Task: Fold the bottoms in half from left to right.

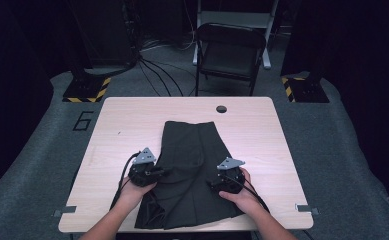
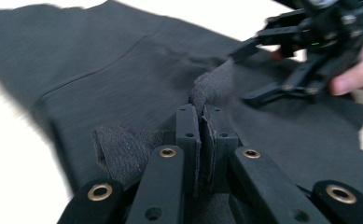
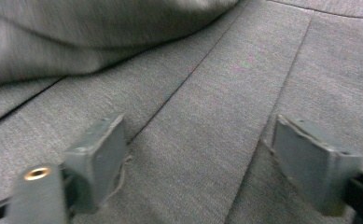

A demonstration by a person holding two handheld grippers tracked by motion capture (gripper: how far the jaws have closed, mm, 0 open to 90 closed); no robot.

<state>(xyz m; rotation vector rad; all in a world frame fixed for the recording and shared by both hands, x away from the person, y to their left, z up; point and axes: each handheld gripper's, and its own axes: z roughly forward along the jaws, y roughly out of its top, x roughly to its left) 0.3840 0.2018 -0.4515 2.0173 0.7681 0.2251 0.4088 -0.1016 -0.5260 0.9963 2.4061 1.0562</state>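
Observation:
A dark grey garment (image 1: 189,150) lies spread down the middle of the light wooden table (image 1: 262,135). My left gripper (image 1: 168,172) sits at the cloth's left edge, shut on a pinched fold of the garment (image 2: 209,86) that stands up between its pads. My right gripper (image 1: 209,184) rests over the cloth's right part, its jaws wide apart with flat fabric (image 3: 202,135) below and nothing pinched. From the left gripper view, the right gripper (image 2: 263,72) stands open just beyond the raised fold, a hand behind it.
A round hole (image 1: 221,108) sits near the table's far edge. A black folding chair (image 1: 229,50) stands behind the table, with cables on the floor to its left. Bare tabletop lies on both sides of the garment.

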